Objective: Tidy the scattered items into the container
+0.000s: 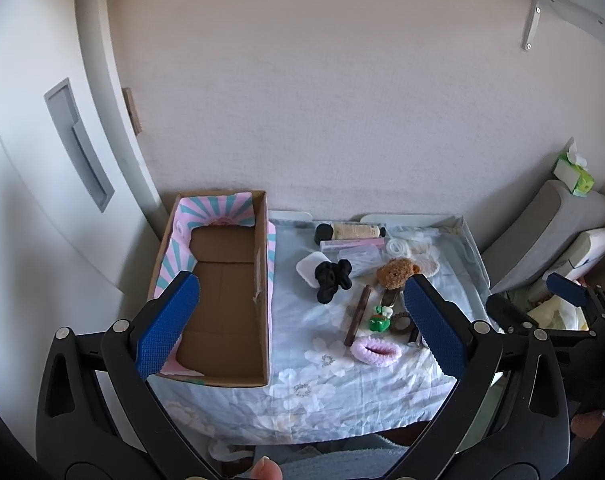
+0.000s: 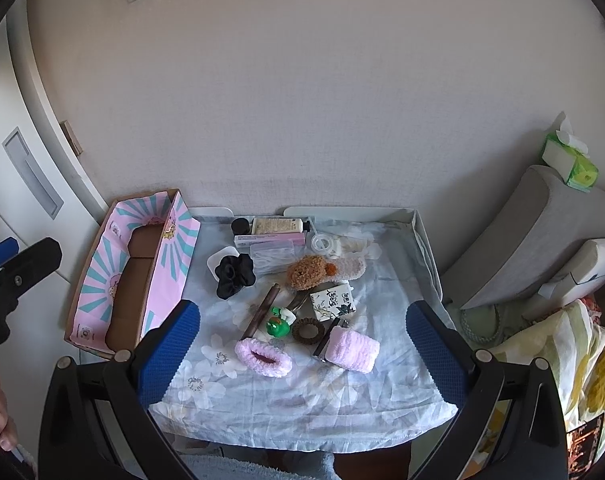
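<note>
Claws both spread wide, nothing between the blue pads, neither touching any item. Left claw hangs above the near edge of the desk, its left pad over the cardboard box, its right pad over the clutter. Right claw sits above the near middle of the desk, framing the scattered items.

Cardboard box stands at the left end of the desk, against the far wall, lined with pink and teal striped paper; its brown floor is bare.

Items lie on the floral cloth to the right of the box:
- far row: cream bottle with dark cap, lying flat; pink slim box just near of it
- black scrunchie overlapping a white dish
- brown plush bear mid-desk, touching a pale fuzzy piece at its right
- brown stick lying diagonally
- green frog toy beside the stick
- brown ring just right of the frog
- small printed carton
- pink fuzzy scrunchie, nearest item
- pink fuzzy roll at its right, apart

Tissue box sits on a grey cushion off to the right.
</note>
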`<state>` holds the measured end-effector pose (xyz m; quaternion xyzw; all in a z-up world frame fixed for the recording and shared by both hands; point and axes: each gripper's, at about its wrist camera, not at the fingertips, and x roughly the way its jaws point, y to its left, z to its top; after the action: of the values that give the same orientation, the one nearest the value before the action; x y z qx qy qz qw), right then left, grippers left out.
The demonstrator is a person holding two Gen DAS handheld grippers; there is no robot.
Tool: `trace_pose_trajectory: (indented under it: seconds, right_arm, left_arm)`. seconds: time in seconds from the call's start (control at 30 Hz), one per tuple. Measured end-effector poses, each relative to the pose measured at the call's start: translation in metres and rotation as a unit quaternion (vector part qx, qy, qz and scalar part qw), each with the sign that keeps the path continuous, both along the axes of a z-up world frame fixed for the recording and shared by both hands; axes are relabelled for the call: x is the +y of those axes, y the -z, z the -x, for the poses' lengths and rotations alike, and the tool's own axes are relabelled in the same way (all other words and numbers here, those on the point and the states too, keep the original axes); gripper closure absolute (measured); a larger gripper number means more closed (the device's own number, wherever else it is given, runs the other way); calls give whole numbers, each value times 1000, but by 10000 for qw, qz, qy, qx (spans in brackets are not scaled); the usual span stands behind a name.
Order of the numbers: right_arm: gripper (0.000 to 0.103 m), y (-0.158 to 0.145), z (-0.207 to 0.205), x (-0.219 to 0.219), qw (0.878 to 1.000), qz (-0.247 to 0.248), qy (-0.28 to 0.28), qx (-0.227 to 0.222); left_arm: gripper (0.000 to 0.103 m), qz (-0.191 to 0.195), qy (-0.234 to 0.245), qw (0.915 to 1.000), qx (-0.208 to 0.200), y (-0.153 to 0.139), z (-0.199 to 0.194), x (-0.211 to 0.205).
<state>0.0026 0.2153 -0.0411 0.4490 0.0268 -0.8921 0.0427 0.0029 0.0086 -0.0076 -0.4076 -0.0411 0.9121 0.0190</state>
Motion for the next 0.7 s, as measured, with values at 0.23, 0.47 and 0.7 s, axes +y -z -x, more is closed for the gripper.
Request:
trace_pose_trajectory:
  seconds: [0.23,0.47,0.7]
  right_arm:
    - [0,0,6,23,9999,54,113,56]
    - [0,10,18,56,9995,261,155,-6]
    - [0,44,25,83,9997,159,-147,-72]
  left_arm:
    - [1,-43,28,9999,-86,10,5,4]
    - [1,-376,180,9986,-333,35,12,14]
    - [1,-314,522,9958,-687,86,17,45]
